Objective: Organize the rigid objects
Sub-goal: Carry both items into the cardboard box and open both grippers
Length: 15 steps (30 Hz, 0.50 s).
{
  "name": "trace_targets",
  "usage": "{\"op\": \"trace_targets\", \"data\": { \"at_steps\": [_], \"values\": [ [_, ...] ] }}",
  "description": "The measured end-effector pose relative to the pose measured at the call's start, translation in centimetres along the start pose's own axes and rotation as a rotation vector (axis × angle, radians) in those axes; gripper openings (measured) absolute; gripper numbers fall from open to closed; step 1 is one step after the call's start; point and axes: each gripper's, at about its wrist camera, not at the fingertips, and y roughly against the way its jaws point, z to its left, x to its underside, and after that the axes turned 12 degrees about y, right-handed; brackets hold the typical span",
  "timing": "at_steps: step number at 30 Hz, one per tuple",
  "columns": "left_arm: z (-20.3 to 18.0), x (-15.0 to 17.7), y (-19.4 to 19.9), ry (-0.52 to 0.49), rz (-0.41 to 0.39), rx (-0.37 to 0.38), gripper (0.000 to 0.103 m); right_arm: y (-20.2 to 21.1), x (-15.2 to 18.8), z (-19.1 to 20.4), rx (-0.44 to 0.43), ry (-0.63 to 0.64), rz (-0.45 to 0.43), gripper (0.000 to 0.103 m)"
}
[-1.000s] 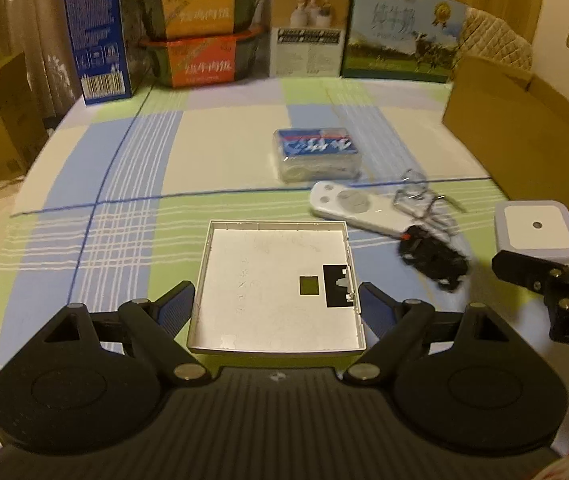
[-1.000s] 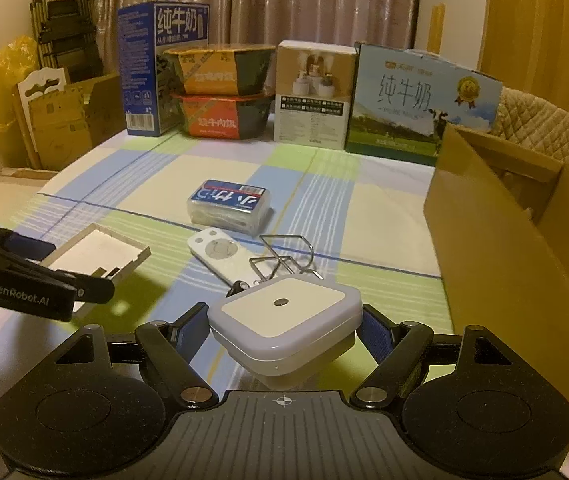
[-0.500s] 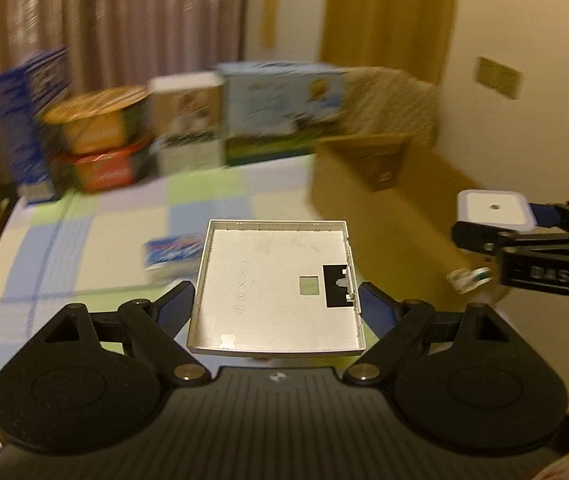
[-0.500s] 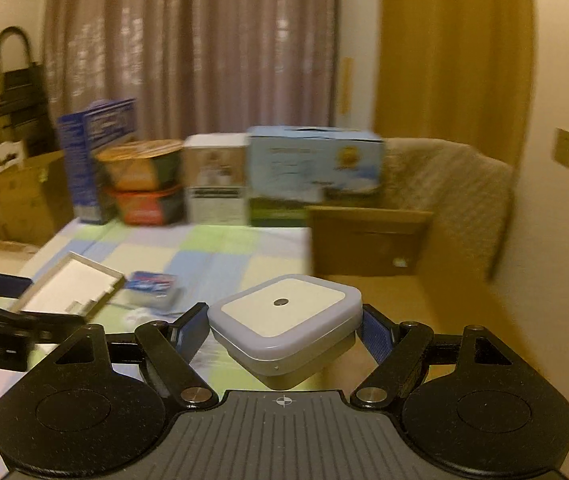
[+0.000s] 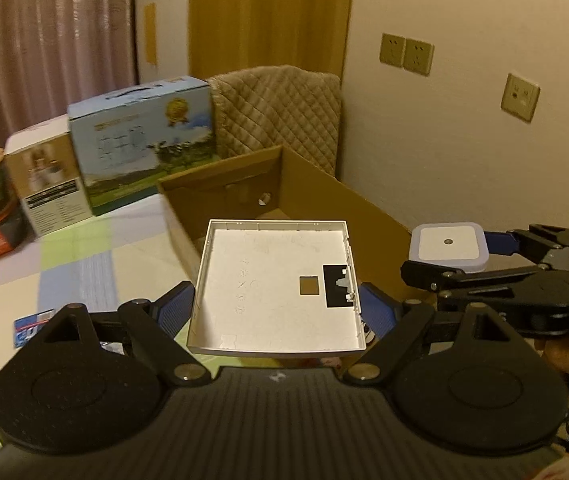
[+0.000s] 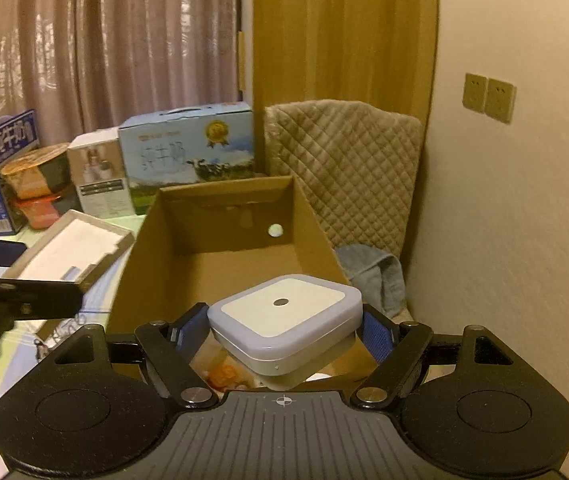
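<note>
Two grabs going: my left gripper [image 5: 278,312] pinches the shallow white square plastic tray [image 5: 276,288], right gripper [image 6: 284,330] clamps the white square night-light [image 6: 284,320], open brown cardboard box [image 6: 228,216] just ahead.

white square tray [image 5: 276,288]: level, over cardboard box [image 5: 372,216] | square night light [image 6: 284,320]: above box

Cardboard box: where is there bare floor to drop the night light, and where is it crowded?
In the cardboard box, the floor is bare across the middle and back, up to the far wall. The near end, under the night light in the right gripper, already holds small items. The tray in the left gripper hangs over the box's left wall.
</note>
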Motion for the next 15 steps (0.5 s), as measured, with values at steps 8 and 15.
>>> {"op": "trace_targets", "data": {
  "at_steps": [8, 15],
  "values": [
    [-0.6, -0.1, -3.5, 0.003, 0.013, 0.04, 0.085, -1.7, 0.9, -1.4, -0.001, -0.019, 0.024, 0.076],
    [-0.1, -0.2, -4.3, 0.01, 0.012, 0.022, 0.086, -2.1, 0.9, -1.9, 0.002, -0.033, 0.022, 0.076]
  ]
}}
